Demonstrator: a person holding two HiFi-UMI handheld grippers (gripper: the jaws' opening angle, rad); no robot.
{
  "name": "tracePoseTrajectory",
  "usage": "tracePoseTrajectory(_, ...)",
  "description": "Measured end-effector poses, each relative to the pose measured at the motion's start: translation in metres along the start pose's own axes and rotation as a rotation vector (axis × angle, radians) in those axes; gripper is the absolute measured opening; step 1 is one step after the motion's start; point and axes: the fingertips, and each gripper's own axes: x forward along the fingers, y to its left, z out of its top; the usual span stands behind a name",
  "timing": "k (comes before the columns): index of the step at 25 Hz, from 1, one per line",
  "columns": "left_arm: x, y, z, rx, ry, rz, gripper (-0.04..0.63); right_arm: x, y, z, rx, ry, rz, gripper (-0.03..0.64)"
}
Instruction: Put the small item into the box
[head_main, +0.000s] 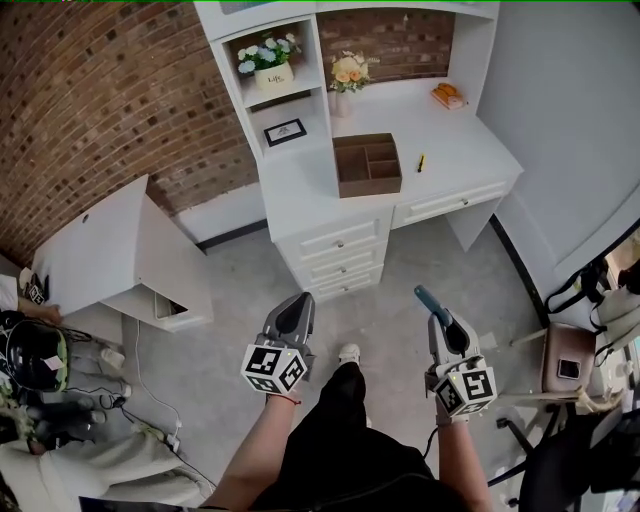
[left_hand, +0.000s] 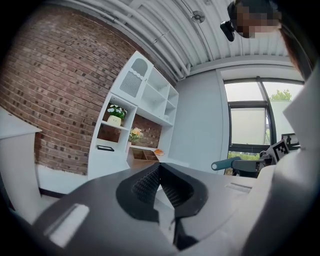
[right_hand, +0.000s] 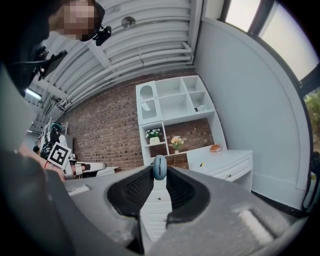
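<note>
A brown wooden box (head_main: 366, 165) with compartments sits open on the white desk (head_main: 300, 190), far ahead of me. It also shows small in the left gripper view (left_hand: 145, 155). My right gripper (head_main: 433, 303) is held low over the floor, shut on a small blue item (head_main: 430, 297). In the right gripper view the blue item (right_hand: 159, 167) is pinched upright between the fingertips. My left gripper (head_main: 299, 308) is beside it, its jaws (left_hand: 159, 168) shut with nothing between them. Both are well short of the desk.
A small yellow thing (head_main: 421, 162) and an orange object (head_main: 447, 94) lie on the desk. Flower pots (head_main: 270, 62) stand on the shelf unit. A white cabinet (head_main: 110, 250) is at left, a chair (head_main: 568, 365) at right. Brick wall behind.
</note>
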Motion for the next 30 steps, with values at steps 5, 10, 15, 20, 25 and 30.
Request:
tracePoseTrajectory(5, 0.057, 0.017, 0.010, -0.011, -0.010, -0.015, 0.002, 0.051, -0.023, 0.012, -0.011, -0.002, 0.008, 0.077)
tracePoseTrajectory(10, 0.110, 0.033, 0.019, -0.012, -0.005, -0.034, 0.002, 0.103, -0.043, 0.013, -0.008, 0.014, 0.018, 0.077)
tracePoseTrajectory(15, 0.152, 0.054, 0.025, 0.001, 0.011, -0.035, 0.002, 0.148, -0.056, 0.010, 0.003, 0.046, 0.024, 0.077)
tracePoseTrajectory(20, 0.196, 0.073, 0.032, 0.017, 0.024, -0.056, 0.002, 0.194, -0.074, 0.014, 0.005, 0.057, 0.009, 0.077)
tracePoseTrajectory(25, 0.234, 0.095, 0.036, 0.011, 0.029, -0.076, 0.002, 0.239, -0.090, 0.011, -0.001, 0.069, -0.006, 0.077)
tracePoseTrajectory(30, 0.263, 0.115, 0.039, 0.009, 0.031, -0.093, 0.002, 0.273, -0.098, 0.012, -0.007, 0.076, -0.014, 0.077)
